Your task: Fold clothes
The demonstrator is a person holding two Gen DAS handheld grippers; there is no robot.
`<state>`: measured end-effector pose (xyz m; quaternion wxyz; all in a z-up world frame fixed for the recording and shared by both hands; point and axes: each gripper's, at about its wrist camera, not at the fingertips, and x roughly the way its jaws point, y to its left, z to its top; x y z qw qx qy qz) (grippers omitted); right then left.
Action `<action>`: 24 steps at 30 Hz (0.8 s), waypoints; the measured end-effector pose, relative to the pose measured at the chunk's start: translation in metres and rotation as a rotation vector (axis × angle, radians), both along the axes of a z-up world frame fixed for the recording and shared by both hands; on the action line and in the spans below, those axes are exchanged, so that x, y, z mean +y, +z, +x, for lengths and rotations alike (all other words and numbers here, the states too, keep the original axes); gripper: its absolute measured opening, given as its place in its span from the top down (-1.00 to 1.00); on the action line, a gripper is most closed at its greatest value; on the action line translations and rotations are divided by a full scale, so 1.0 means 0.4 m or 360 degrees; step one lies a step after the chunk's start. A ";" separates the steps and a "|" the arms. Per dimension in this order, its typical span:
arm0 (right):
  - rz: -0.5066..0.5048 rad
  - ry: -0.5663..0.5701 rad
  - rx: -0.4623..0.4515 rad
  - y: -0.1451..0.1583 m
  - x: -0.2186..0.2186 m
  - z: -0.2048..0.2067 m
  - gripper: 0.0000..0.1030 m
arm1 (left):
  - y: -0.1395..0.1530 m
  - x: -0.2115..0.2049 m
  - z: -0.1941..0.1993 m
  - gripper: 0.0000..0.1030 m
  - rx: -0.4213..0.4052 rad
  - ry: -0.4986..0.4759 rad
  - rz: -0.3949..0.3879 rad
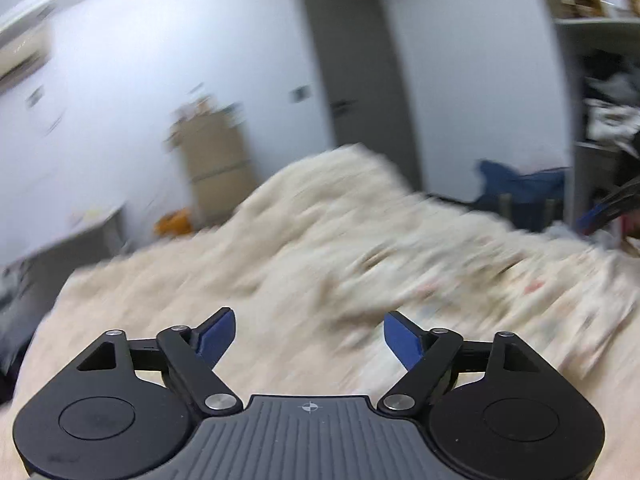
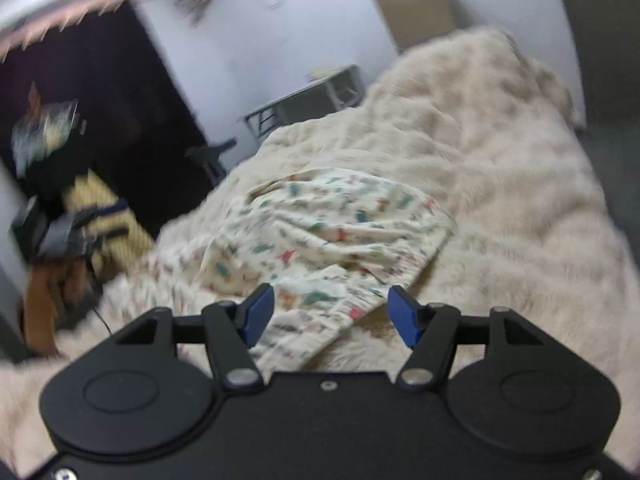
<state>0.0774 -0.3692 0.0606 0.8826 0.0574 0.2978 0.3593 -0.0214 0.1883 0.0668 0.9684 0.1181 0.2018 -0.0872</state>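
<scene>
A cream garment with small coloured prints (image 2: 332,224) lies rumpled on a fluffy cream blanket (image 2: 520,200) over a bed. My right gripper (image 2: 331,308) hovers above the garment's near end, its blue pads apart and touching nothing; cloth shows in the gap below them. In the blurred left wrist view the same printed garment (image 1: 520,300) lies to the right of my left gripper (image 1: 308,334), which is open over the bare blanket (image 1: 280,248) with nothing between its fingers. At the far right edge of that view the other gripper's blue tip (image 1: 596,212) shows.
A grey door (image 1: 360,72) and stacked cardboard boxes (image 1: 216,160) stand beyond the bed by the white wall. A shelf unit with clutter (image 1: 608,100) is at right. A grey metal rack (image 2: 312,100) and a dark pile with a yellow knit item (image 2: 92,208) flank the bed's left side.
</scene>
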 end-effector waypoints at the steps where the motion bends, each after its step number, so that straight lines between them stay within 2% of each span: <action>1: -0.0025 0.0038 -0.0041 0.016 0.013 -0.015 -0.19 | -0.030 0.059 -0.006 -0.51 0.0052 0.0079 -0.0021; 4: -0.0092 0.0188 -0.0135 0.053 0.059 -0.064 -0.27 | -0.143 0.185 0.002 -0.51 0.0275 0.0240 -0.0088; 6: -0.0166 0.0285 -0.0197 0.065 0.098 -0.098 -0.27 | -0.216 0.228 0.012 -0.52 0.0369 0.0213 -0.0178; 9: -0.0274 0.0374 -0.0255 0.072 0.157 -0.139 -0.27 | -0.320 0.295 0.062 -0.53 0.0497 0.0166 -0.0545; 13: -0.0272 0.0412 -0.0243 0.070 0.177 -0.144 -0.27 | -0.431 0.332 0.134 -0.46 0.0533 0.0144 -0.0994; 14: -0.0275 0.0415 -0.0237 0.066 0.178 -0.141 -0.27 | -0.435 0.325 0.149 -0.33 0.0524 0.0147 -0.1004; 16: -0.0298 0.0429 -0.0218 0.055 0.181 -0.137 -0.27 | -0.444 0.313 0.179 0.64 0.0504 0.0154 -0.1022; 17: -0.0303 0.0433 -0.0216 0.050 0.181 -0.138 -0.27 | -0.431 0.309 0.184 0.69 0.0476 0.0162 -0.1001; 18: -0.0325 0.0446 -0.0211 0.040 0.186 -0.139 -0.27 | -0.385 0.296 0.186 0.72 0.0370 0.0188 -0.0908; 21: -0.0402 0.0535 -0.0221 0.010 0.214 -0.143 -0.26 | -0.269 0.281 0.165 0.73 0.0147 0.0191 -0.0751; 24: -0.0463 0.0578 -0.0220 -0.013 0.229 -0.146 -0.26 | -0.044 0.299 0.081 0.74 -0.0351 0.0290 -0.0563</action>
